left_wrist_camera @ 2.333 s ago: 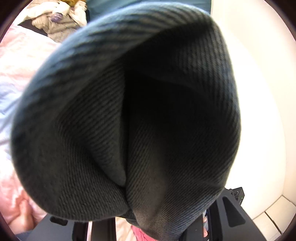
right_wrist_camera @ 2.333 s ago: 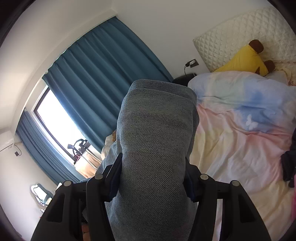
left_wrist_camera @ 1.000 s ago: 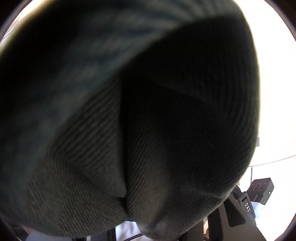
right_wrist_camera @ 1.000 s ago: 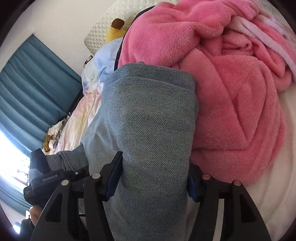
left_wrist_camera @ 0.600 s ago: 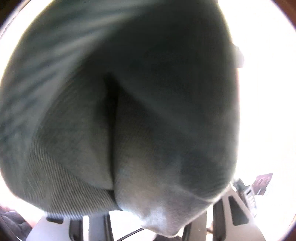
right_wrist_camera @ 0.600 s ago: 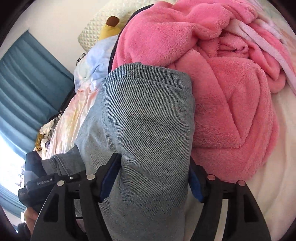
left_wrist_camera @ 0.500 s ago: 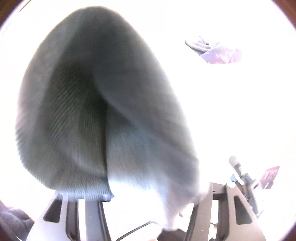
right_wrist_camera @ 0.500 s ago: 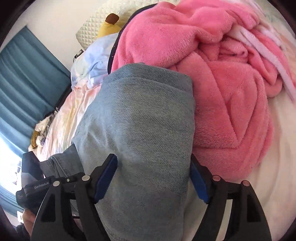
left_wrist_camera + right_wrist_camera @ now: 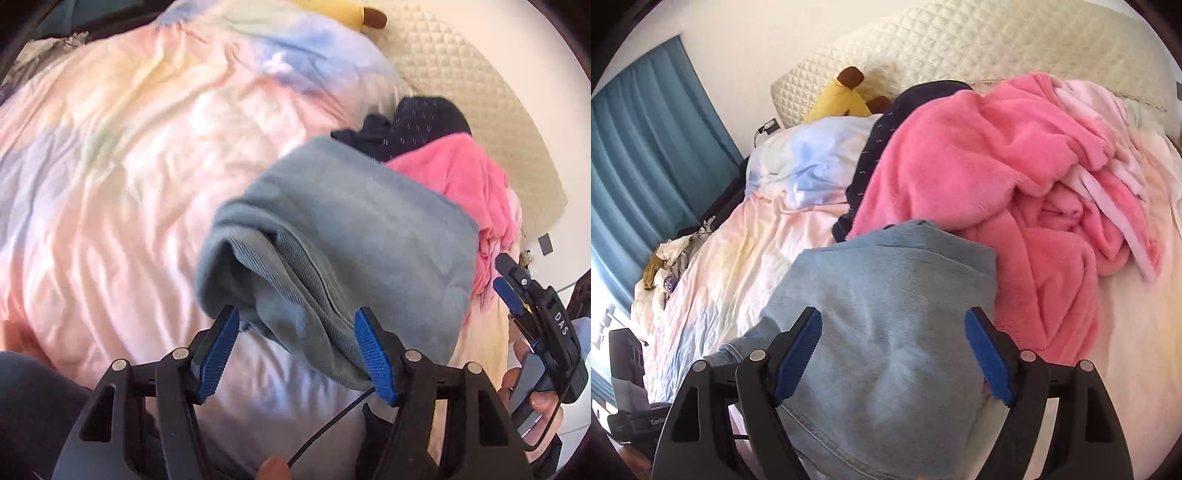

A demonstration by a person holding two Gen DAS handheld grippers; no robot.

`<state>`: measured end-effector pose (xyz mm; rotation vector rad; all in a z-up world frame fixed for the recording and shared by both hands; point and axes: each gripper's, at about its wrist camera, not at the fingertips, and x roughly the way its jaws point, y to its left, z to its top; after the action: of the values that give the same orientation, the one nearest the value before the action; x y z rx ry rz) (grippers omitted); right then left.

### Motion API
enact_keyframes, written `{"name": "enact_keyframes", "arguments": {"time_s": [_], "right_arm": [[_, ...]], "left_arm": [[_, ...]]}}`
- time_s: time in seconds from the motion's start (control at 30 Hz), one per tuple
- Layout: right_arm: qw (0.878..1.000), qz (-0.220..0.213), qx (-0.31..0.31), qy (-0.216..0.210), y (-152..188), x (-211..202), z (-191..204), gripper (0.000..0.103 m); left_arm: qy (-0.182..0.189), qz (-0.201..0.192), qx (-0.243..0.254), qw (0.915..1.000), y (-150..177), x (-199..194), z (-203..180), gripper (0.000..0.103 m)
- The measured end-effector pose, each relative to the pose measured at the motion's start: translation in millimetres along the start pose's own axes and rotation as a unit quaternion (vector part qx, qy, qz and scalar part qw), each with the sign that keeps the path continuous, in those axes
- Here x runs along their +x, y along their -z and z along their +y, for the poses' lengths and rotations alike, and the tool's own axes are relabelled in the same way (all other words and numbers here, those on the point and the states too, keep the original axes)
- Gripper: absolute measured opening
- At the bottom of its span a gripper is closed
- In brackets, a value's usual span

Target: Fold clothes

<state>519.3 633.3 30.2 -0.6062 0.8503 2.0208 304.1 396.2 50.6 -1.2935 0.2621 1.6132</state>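
On the bed, we note folded jeans directly ahead between both opening, released grippers: left hand-held gripper, right hand-held gripper

Folded jeans lie on the quilt between opening left tongs.

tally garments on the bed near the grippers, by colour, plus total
Grey-blue: 1, the folded denim piece
Pink: 1 fluffy fleece heap, may be more than one item
Dark navy: 1 patterned garment, partly hidden behind the pink
Total: 3, not counting the small pile far off by the curtain
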Motion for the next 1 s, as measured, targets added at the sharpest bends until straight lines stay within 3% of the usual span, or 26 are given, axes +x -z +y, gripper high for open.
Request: {"name": "enact_keyframes", "arguments": {"time_s": [0.03,0.17,0.27,0.4,0.6,0.87,1.0], "right_arm": [[1.0,-0.001,-0.004,-0.006,-2.9,2.0,8.9,0.081],[0.999,-0.006,-0.025,-0.03,-8.3,8.8,41.6,0.081],[0.998,-0.009,-0.048,-0.048,-13.7,17.1,74.6,0.081],[0.993,-0.009,-0.08,-0.081,-15.8,23.8,117.3,0.081],[0.983,-0.008,-0.124,-0.134,-15.9,32.5,189.3,0.081],[0.959,-0.004,-0.191,-0.212,2.8,35.3,296.6,0.081],[0.942,-0.002,-0.22,-0.253,14.5,32.0,352.7,0.081]], "left_arm": [[-0.003,-0.01,0.0,0.9999,-23.8,9.8,4.0,0.067],[-0.023,-0.041,0.006,0.9989,-43.6,-11.6,22.5,0.067],[-0.04,-0.067,0.009,0.9969,-77.5,2.6,65.8,0.067],[-0.078,-0.098,-0.002,0.9921,-97.1,8.6,110.5,0.067],[-0.11,-0.138,-0.036,0.9836,-88.8,-58.7,172.7,0.067],[-0.167,-0.199,-0.086,0.9618,-85.5,-124.5,228.3,0.067],[-0.222,-0.234,-0.114,0.9396,-61.8,-158.4,242.3,0.067]]}}
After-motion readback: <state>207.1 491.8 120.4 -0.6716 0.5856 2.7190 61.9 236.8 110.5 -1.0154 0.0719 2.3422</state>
